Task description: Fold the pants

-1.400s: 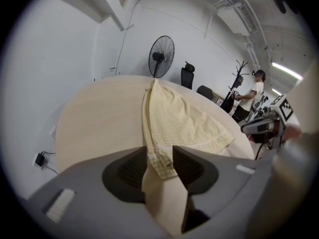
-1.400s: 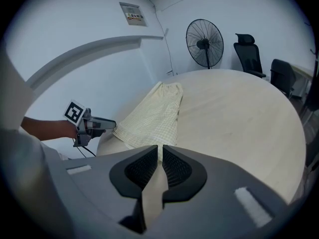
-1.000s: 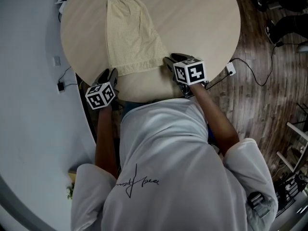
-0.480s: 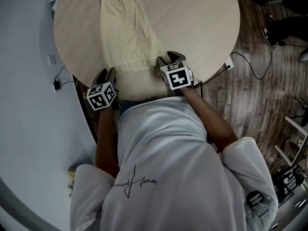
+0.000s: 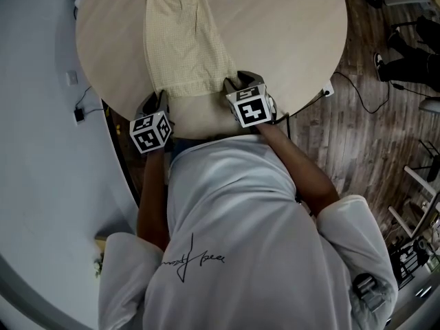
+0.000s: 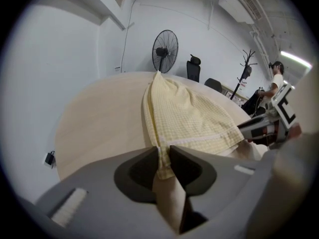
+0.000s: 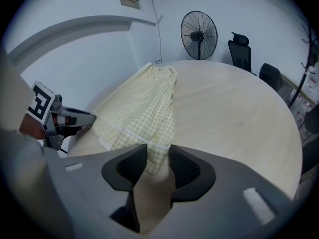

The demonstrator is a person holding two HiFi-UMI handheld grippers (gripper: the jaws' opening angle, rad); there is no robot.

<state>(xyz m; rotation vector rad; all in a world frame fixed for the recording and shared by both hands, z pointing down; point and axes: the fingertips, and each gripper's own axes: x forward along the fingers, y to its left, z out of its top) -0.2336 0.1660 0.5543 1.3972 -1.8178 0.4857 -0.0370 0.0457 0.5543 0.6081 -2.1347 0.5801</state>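
Note:
Pale yellow checked pants (image 5: 182,40) lie folded lengthwise on the round table (image 5: 289,33), with the hem toward me. My left gripper (image 5: 157,100) is at the hem's left corner. Its jaws have just been closing, and in the left gripper view (image 6: 163,151) they pinch that corner of the pants (image 6: 189,118). My right gripper (image 5: 237,84) is at the hem's right corner. Its jaws have just been opening and stand wide apart (image 7: 158,151). The corner of the pants (image 7: 142,108) lies loose between them.
The table's near edge runs just under both grippers. A standing fan (image 7: 199,35) and office chairs (image 7: 240,46) are beyond the far side. A person (image 6: 275,78) stands at the right by a coat stand (image 6: 245,73). A cable and plug (image 5: 328,91) lie on the wood floor.
My right gripper has moved left and down onto the hem's right corner. My left gripper has edged up to the left corner and its jaws have narrowed on the cloth.

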